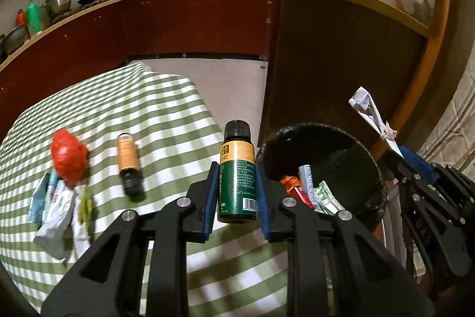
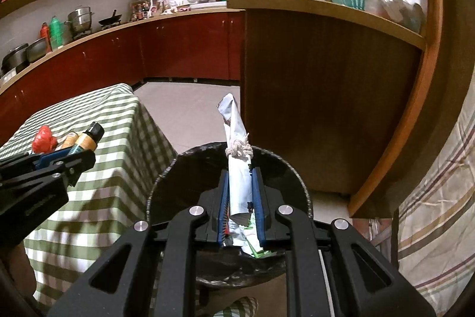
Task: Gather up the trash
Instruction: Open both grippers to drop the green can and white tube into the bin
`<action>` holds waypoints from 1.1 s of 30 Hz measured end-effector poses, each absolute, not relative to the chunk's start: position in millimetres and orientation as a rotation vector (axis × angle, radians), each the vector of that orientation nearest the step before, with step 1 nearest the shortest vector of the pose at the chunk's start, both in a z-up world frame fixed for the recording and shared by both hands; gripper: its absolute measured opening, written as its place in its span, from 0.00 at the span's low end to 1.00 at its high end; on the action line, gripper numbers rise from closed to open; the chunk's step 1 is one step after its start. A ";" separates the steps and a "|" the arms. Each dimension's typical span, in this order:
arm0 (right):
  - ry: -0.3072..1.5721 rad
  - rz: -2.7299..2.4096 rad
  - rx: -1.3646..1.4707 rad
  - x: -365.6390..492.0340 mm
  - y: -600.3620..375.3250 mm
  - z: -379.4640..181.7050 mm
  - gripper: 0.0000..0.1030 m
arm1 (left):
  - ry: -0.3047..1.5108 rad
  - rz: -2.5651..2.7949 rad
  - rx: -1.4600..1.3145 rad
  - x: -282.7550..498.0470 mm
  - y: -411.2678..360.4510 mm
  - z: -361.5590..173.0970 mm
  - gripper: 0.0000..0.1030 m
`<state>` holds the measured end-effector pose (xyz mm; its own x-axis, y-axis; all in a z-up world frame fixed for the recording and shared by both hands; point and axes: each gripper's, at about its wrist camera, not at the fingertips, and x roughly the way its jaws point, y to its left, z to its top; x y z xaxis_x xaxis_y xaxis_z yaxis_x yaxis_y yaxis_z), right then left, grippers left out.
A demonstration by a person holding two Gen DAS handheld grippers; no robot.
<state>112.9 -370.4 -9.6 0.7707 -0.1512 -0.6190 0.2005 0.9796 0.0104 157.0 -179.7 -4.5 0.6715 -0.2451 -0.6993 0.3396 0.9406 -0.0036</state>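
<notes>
Green bottle (image 1: 237, 177) looks like glossy plastic with a matt black ribbed cap. Next to it, the bin (image 1: 365, 150) is lined with shiny crinkly black plastic. Checked tablecloth (image 1: 166, 115) is soft woven cloth, the counter (image 1: 350, 55) behind the bin smooth brown wood.

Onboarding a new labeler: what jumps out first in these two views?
First, the green bottle with a black cap, clamped upright in the left hand-held gripper between the checked tablecloth and the black trash bin. Next, the crumpled white wrapper tied with string, clamped in the right hand-held gripper above the bin. On the cloth lie an orange bottle, a red bag and several packets.
</notes>
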 end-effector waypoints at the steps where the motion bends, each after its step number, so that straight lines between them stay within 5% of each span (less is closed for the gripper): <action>1: 0.665 -0.194 0.080 114.3 -373.6 -10.1 0.16 | 0.769 -0.334 0.135 159.1 -184.0 -6.2 0.22; 22: 0.718 -0.210 0.149 132.3 -401.7 -34.7 0.16 | 0.839 -0.362 0.191 190.2 -236.4 -29.5 0.23; 27: 0.725 -0.221 0.170 133.2 -407.7 -37.9 0.29 | 0.846 -0.354 0.170 195.3 -235.9 -30.6 0.49; 33: 0.708 -0.231 0.175 130.1 -410.2 -33.9 0.34 | 0.829 -0.345 0.172 194.5 -233.1 -27.9 0.49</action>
<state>130.1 -410.2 -33.9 0.7358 -0.1496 -0.6604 0.2679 0.9600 0.0811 194.5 -233.1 -27.9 0.6241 -0.2328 -0.7458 0.3656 0.9307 0.0154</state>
